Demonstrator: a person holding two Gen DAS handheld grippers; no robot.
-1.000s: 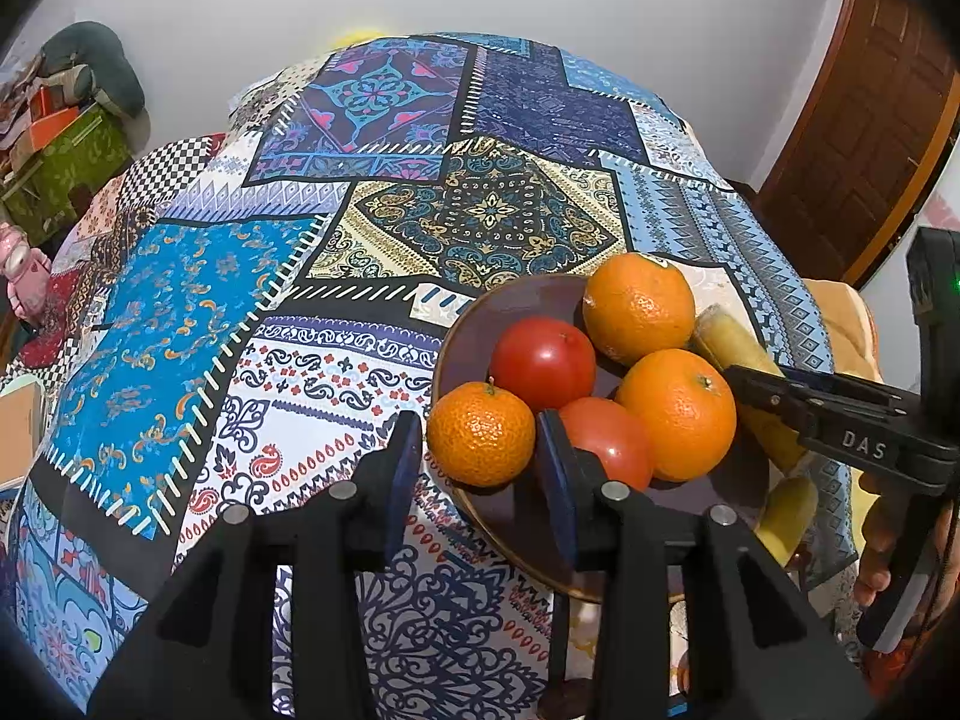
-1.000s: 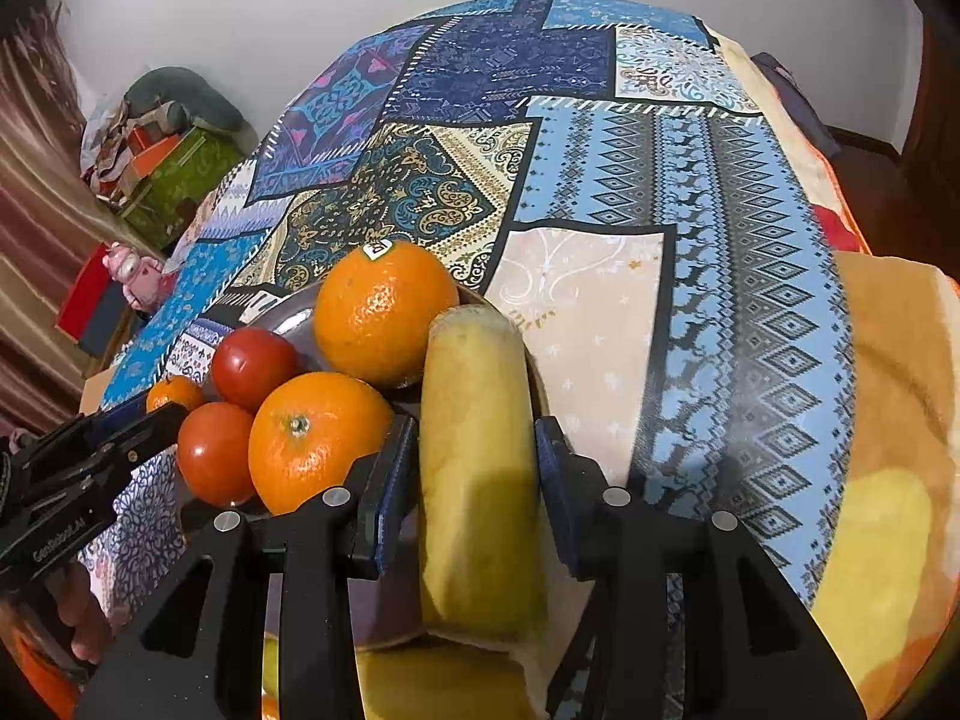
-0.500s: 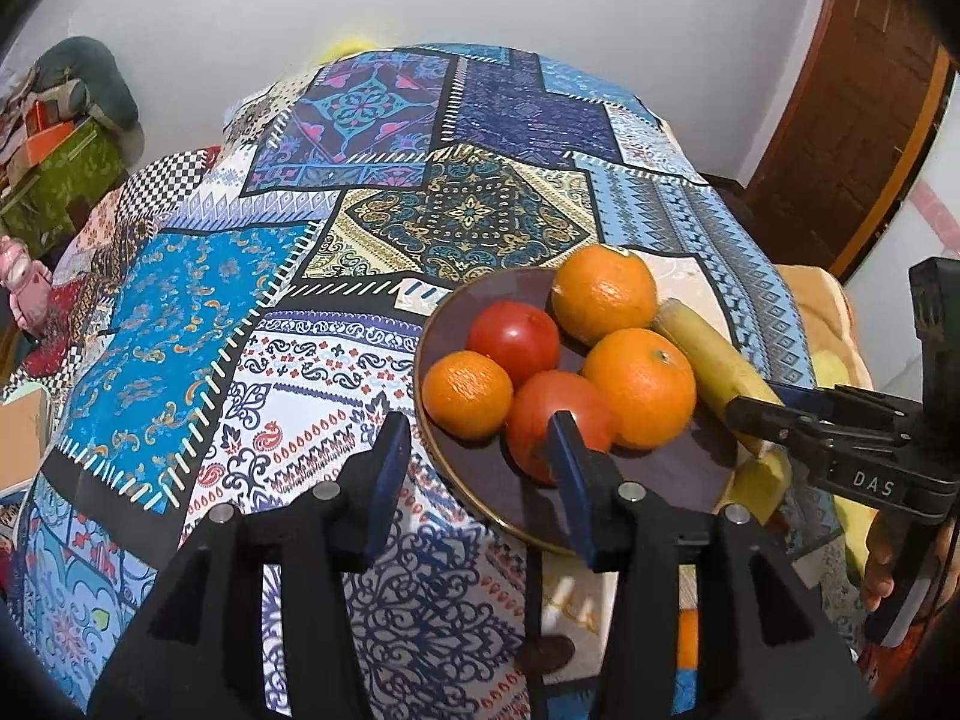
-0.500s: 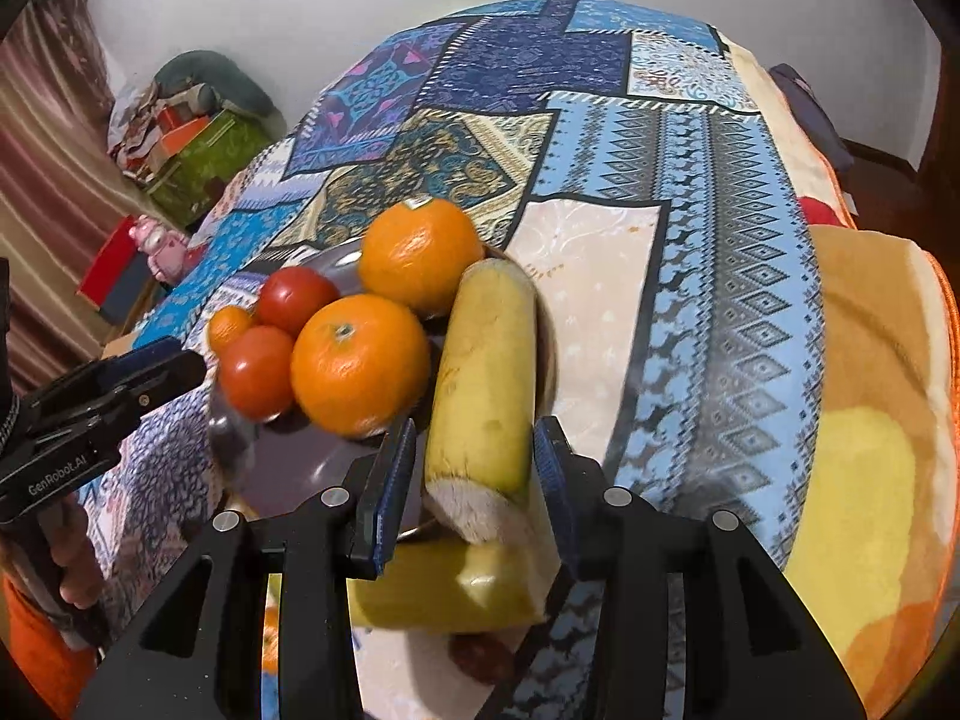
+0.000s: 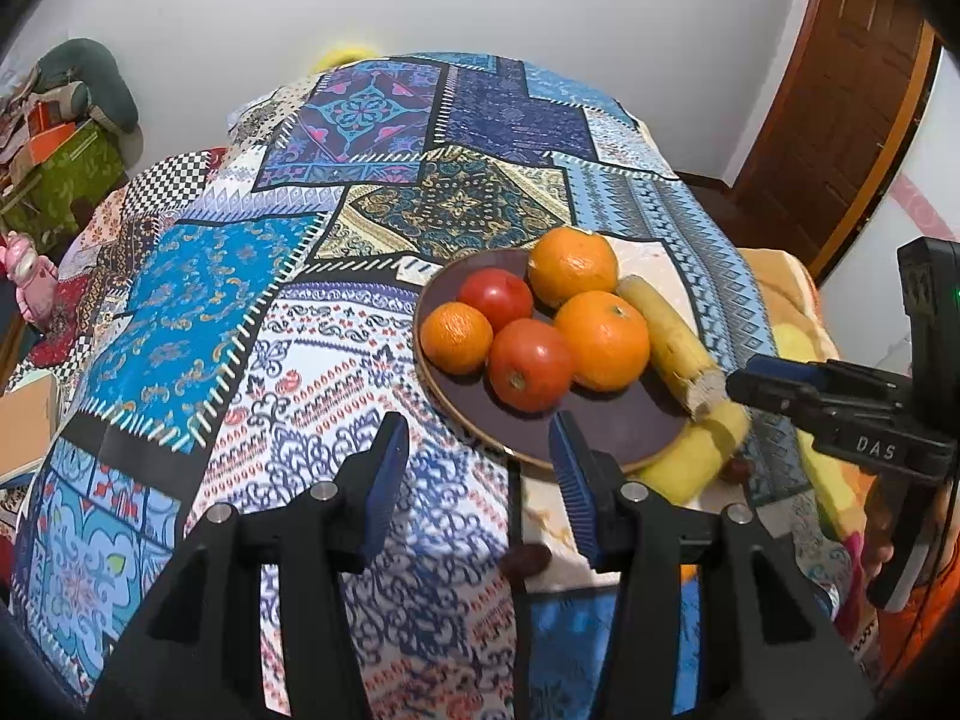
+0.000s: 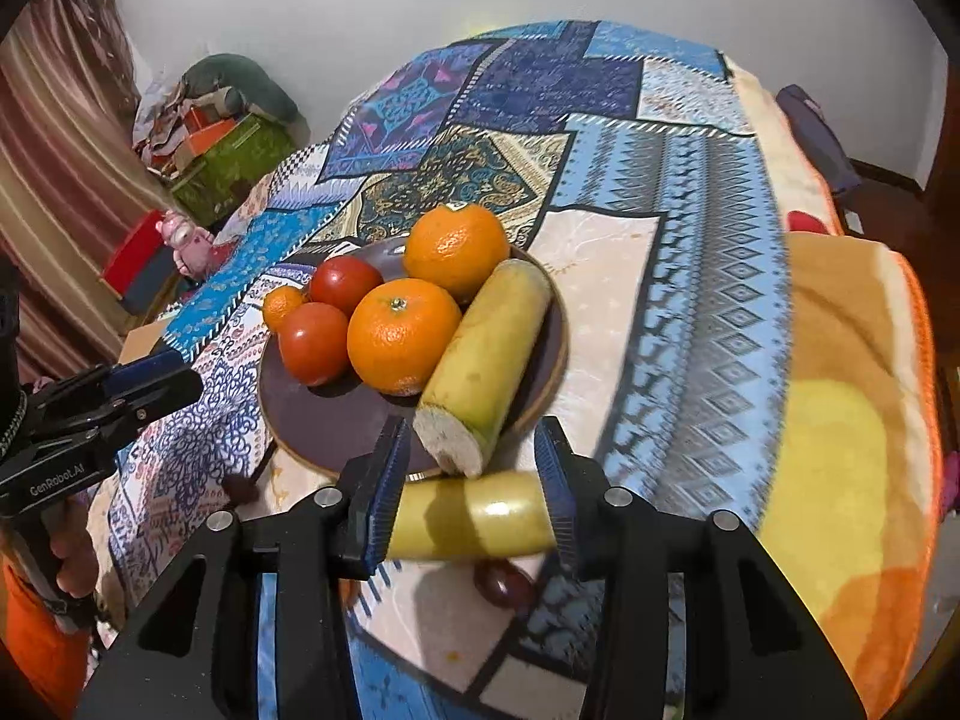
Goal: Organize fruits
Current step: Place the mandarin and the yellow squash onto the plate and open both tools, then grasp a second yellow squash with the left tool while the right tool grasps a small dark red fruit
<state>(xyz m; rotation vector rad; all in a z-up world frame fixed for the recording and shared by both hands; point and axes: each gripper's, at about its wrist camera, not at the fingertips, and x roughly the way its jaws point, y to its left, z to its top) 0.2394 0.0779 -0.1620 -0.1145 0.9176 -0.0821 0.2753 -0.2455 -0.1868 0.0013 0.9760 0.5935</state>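
Observation:
A brown plate (image 5: 600,429) (image 6: 324,408) on the patchwork cloth holds two oranges (image 5: 603,339) (image 6: 403,335), a small mandarin (image 5: 456,337), two tomatoes (image 5: 528,365) (image 6: 313,342) and a cut banana piece (image 5: 669,345) (image 6: 489,354) on its right rim. A second banana piece (image 6: 474,516) (image 5: 696,456) lies on the cloth just before the plate. My left gripper (image 5: 480,477) is open and empty, short of the plate's near rim. My right gripper (image 6: 468,480) is open, its jaws either side of the lying banana piece.
A dark date-like fruit (image 6: 503,582) (image 5: 527,561) lies on the cloth near the edge. An orange-yellow blanket (image 6: 840,432) covers the right side. Boxes and clutter (image 6: 222,144) stand by the far left wall; a wooden door (image 5: 840,114) is at right.
Both grippers have drawn back and up from the plate. The right gripper has come off the banana piece, which now rests on the plate rim; the lying banana piece is now between its jaws.

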